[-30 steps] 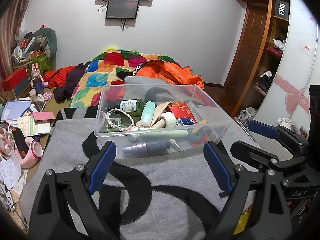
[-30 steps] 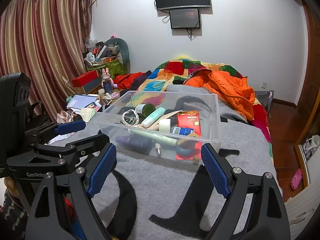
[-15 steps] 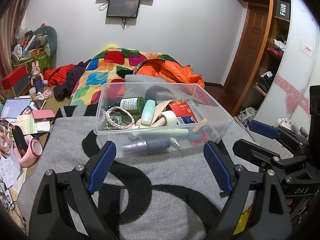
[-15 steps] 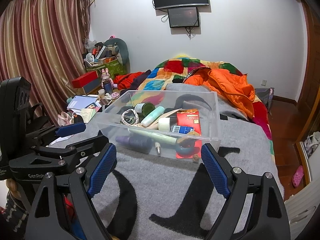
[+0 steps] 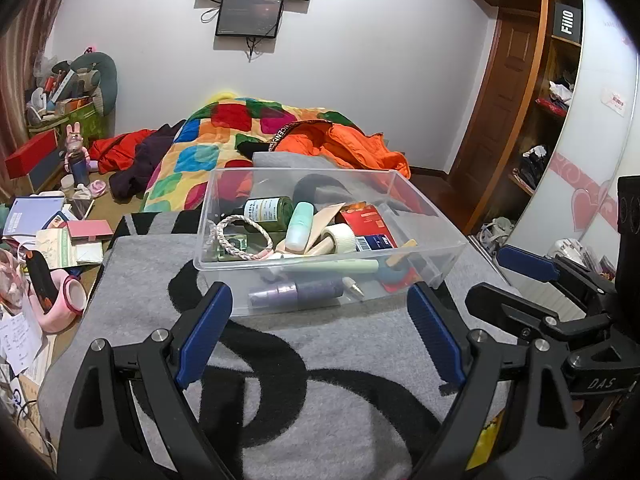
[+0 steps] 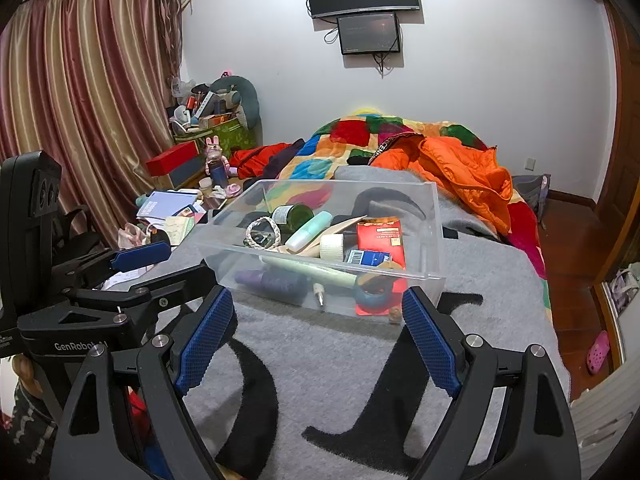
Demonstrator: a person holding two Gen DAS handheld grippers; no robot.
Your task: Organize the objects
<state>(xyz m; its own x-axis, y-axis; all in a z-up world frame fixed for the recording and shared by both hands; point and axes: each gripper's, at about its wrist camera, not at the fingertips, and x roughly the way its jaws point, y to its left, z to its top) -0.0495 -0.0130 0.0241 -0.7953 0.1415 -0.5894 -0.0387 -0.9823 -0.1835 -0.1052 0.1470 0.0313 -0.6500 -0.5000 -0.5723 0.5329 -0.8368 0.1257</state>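
Both grippers hover above a grey blanket (image 5: pixel 320 380) with black lettering, side by side, facing a clear plastic bin (image 5: pixel 440 236) that sits on the blanket toward its far edge.

Left gripper (image 5: pixel 320 328): jaws spread wide, nothing between the blue pads. Right gripper (image 6: pixel 318 336): likewise spread wide and empty. Neither touches the bin.

Bin contents, all loose and overlapping:
- purple bottle (image 5: pixel 296 291) lying on its side against the near wall
- pale green tube (image 5: pixel 332 267) lying just behind it, parallel to the near wall
- small nozzle-tipped applicator (image 5: pixel 352 288) beside the purple bottle
- braided bracelet (image 5: pixel 240 236) at the left side, resting over a small glass bottle
- dark green bottle (image 5: pixel 268 210) with a white label, on its side toward the far left corner
- mint-coloured bottle (image 5: pixel 300 227) leaning in the middle
- roll of white tape (image 5: pixel 340 238) just right of the mint bottle
- red packet (image 5: pixel 366 222) toward the right side, with a blue barcode box (image 5: pixel 374 243) lying on it
- blue ring-shaped item (image 6: pixel 374 294) at the near right corner

Beyond the far edge of the blanket lie a patchwork quilt (image 5: pixel 224 132) and an orange jacket (image 5: pixel 344 144).
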